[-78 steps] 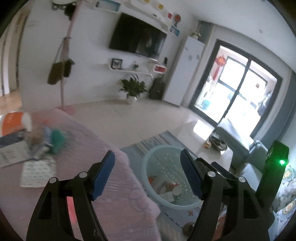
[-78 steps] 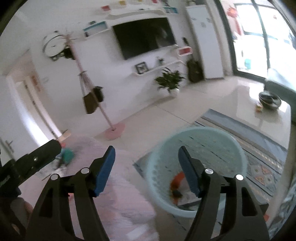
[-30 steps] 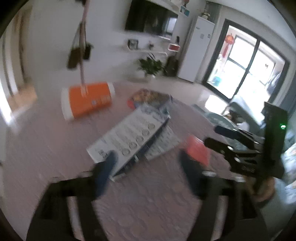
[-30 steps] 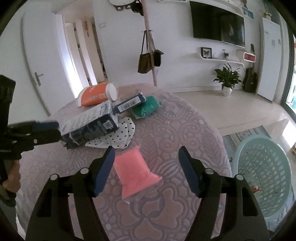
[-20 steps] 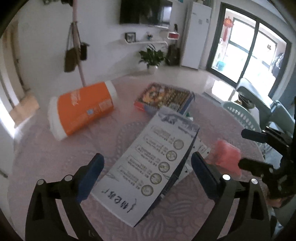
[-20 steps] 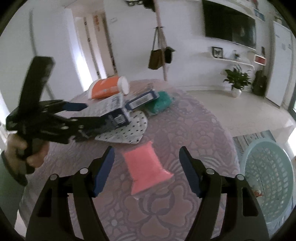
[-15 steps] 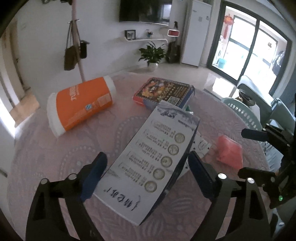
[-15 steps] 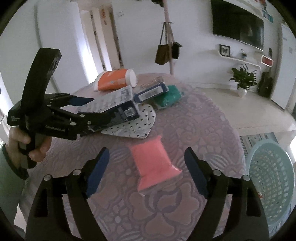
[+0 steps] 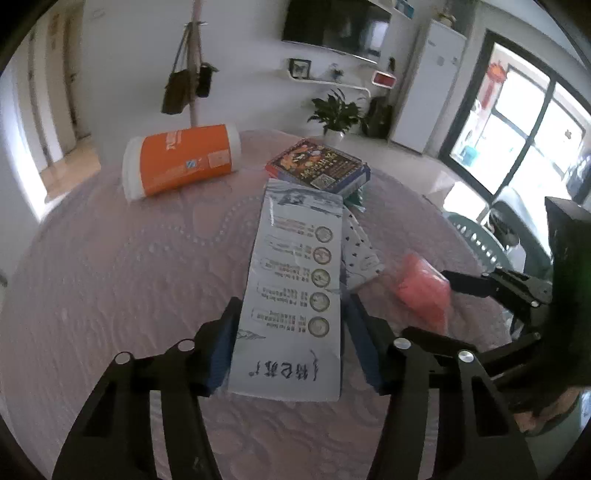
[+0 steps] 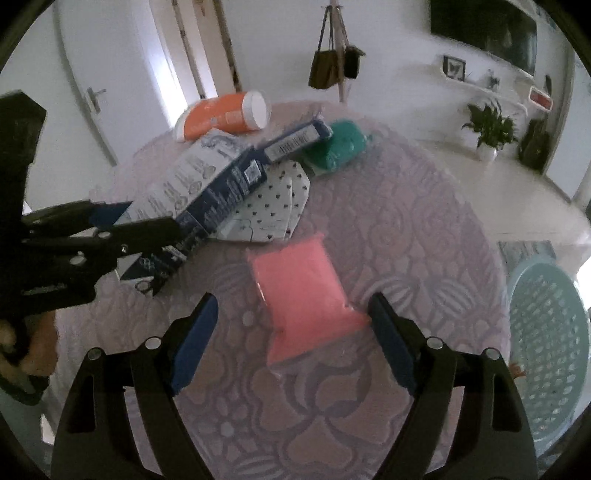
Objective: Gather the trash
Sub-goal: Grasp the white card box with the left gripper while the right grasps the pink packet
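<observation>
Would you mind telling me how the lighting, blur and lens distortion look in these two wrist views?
Left wrist view: bright daylight blows out the glass doors at right; strong fisheye bending with dark corners; the white box between the left gripper fingers is sharp. Right wrist view: soft and hazy, the room behind smeared; the pink bag ahead of the right gripper shows a faint glossy sheen; the doorway glares.

I'm in a home living room. Black flat-screen TV [image 9: 334, 24] mounted on the white wall, white floating shelves [image 9: 325, 79] under it with a framed picture [image 9: 300, 68]. Green potted plant [image 9: 338, 112] on the pale tiled floor, tall white fridge [image 9: 424, 99] beside dark-framed glass sliding doors [image 9: 517, 122]. Brown bags hang on a pink coat stand [image 9: 194, 55]. My round table wears a pink embossed tablecloth [image 9: 110, 266]; white interior door [image 10: 107, 74] at left.
</observation>
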Available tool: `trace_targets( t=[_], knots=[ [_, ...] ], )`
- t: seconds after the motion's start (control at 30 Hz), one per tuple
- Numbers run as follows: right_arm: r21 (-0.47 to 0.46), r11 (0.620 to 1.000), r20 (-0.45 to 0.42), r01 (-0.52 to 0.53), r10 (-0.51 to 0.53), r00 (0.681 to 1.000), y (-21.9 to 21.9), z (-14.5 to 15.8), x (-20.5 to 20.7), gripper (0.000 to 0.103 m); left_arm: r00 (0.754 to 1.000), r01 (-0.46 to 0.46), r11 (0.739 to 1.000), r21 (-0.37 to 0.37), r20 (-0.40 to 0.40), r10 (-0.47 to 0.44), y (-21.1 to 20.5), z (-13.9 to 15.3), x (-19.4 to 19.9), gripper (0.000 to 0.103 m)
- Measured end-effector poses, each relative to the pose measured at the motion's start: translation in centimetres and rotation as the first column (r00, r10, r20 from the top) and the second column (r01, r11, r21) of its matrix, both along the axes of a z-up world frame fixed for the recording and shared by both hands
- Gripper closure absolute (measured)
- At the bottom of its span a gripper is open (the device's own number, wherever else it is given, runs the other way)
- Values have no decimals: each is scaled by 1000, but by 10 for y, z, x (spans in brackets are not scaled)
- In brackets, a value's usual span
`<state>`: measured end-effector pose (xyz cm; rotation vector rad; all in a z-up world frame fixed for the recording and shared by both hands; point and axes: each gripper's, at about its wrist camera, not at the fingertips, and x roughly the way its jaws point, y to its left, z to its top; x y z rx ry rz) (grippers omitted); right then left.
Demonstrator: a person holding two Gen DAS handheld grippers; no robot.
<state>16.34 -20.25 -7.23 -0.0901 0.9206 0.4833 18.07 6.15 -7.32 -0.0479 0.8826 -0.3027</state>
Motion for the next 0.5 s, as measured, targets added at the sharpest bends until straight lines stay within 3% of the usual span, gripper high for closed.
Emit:
trace_targets(
  t=[0.03,0.17,0.27,0.37,0.47,0.5],
  knots=[
    [-12,1000,3,0,0,1000,2,-1,-1,27,1000,-5,1000,-6,-2,5,-1,1,-3,50],
    [-51,999,41,-8,10,999,10,-2,-9,52,999,-34,999,-37,-19,33,2,3,-17,50],
    [-66,998,65,-6,10,998,15,-2,-13,55,999,-31,999,-15,-16,31,0,7,-24,51],
    [-59,998,76,5,0,997,13,-1,-13,56,999,-32,999,33,-19,32,-13,7,-24,34],
    [-10,998,102,58,-57,993,-2,6,-15,57,999,-31,995,98,-28,34,-29,-1,-15,34],
    [21,997,115,70,-72,991,-9,9,-17,57,998,-45,992,118,-35,50,-31,-4,-13,39]
  ],
)
